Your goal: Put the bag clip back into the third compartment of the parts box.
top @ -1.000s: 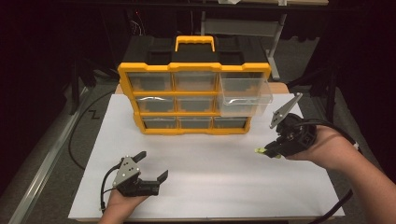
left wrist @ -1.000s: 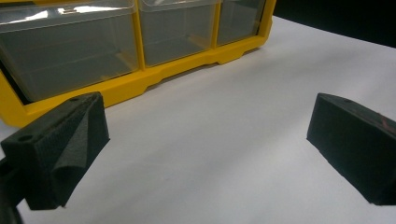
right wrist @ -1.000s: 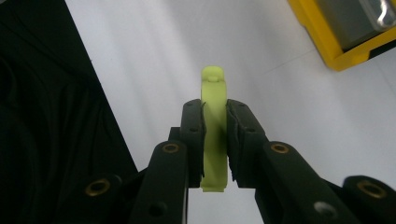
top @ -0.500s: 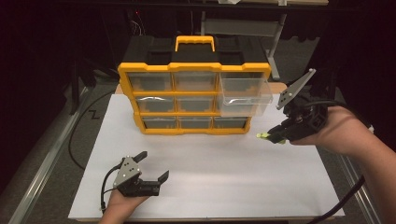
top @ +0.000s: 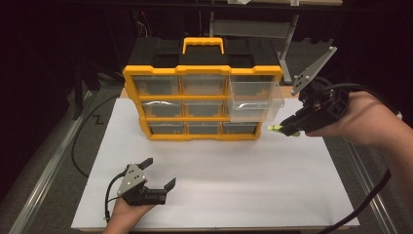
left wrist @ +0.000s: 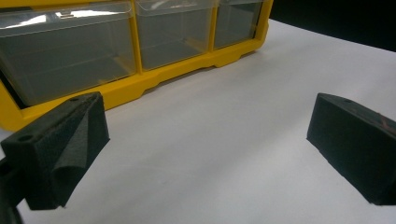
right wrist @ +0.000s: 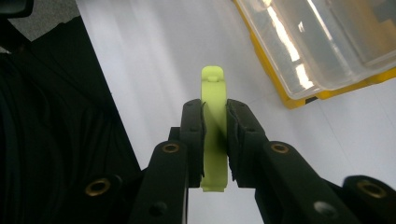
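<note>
A yellow and black organizer (top: pixel 202 73) with clear drawers stands at the back of the white table (top: pixel 243 175). Its right middle drawer (top: pixel 254 100) is pulled out. My right gripper (top: pixel 285 127) hovers just right of that drawer, shut on a small lime-green plastic piece (right wrist: pixel 214 126), also seen as the green tip (top: pixel 273 127) in the high view. My left gripper (top: pixel 158 173) rests open near the table's front left, nothing between its jaws; in the left gripper view its fingers (left wrist: pixel 60 144) face the organizer's bottom drawers (left wrist: pixel 70 51).
Black cables (top: pixel 78 146) trail off the table's left side, and another cable (top: pixel 370 195) hangs from the right gripper. Dark floor and shelving surround the table. Bare white surface lies in front of the organizer.
The right gripper has risen and moved back toward the pulled-out drawer, carrying the green piece. The left gripper has stayed put.
</note>
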`<state>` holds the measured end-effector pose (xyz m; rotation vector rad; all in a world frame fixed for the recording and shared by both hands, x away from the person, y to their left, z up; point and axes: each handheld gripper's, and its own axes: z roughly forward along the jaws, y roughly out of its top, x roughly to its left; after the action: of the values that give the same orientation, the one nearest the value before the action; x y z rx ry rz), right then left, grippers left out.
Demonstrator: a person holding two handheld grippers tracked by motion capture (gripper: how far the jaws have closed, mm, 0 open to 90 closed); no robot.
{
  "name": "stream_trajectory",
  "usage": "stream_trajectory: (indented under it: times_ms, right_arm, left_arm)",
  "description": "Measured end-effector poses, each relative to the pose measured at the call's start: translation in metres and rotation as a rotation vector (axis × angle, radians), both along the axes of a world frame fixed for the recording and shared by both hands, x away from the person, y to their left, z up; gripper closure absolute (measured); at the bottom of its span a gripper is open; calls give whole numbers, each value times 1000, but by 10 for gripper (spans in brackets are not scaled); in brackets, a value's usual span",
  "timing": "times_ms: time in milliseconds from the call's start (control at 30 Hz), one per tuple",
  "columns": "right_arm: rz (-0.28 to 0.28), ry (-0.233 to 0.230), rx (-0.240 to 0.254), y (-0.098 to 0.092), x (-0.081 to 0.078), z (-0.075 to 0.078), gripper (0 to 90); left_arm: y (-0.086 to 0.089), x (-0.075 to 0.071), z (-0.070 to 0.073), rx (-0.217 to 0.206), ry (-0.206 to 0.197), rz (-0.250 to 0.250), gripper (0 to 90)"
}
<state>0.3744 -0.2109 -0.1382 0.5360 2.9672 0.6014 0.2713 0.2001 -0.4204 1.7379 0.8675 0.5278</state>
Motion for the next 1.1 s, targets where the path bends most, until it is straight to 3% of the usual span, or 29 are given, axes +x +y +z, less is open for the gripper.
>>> stream_trajectory:
  times_ms: [633,1100]
  right_arm:
    - [-7,-62,-22,10,10,43,789]
    - [13,-90,-48,42,29,49,789]
  left_arm:
    - [-1,-1,0,2,-1,-9,4]
    - [-2,-1,0,-2,3,-15,4]
